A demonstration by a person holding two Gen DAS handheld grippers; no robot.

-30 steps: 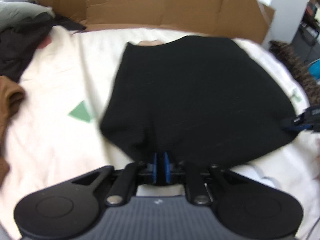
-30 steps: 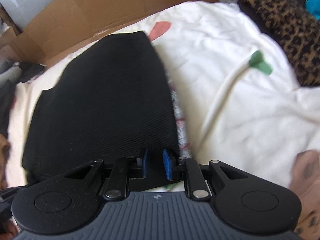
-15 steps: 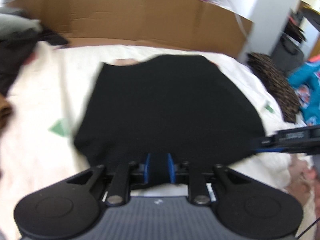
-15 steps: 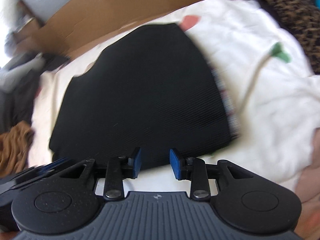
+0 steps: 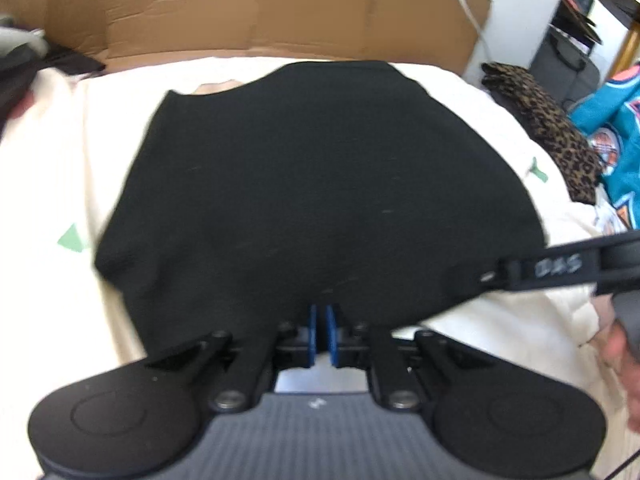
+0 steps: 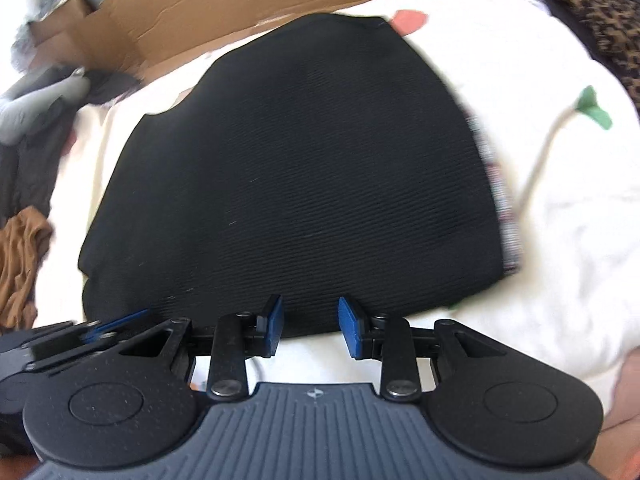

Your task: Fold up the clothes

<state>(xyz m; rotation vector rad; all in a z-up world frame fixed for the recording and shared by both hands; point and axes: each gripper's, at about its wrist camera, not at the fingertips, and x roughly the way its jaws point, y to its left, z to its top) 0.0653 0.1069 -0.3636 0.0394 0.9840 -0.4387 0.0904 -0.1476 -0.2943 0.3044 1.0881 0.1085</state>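
Left wrist view: the left claw (image 5: 321, 334) is closing on the soft, floppy black top (image 5: 320, 184)'s near edge. The right claw (image 6: 310, 326) is open; grab that edge.

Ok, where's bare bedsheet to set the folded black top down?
Free: the sheet between the black top and the leopard cloth, and the strip left of the top by the green triangle. Crowded: the dark and brown clothes pile at far left.

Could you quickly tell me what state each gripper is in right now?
Left gripper: fingers closing at the near edge of the black garment.
Right gripper: open, gripping nothing, at the garment's near edge.
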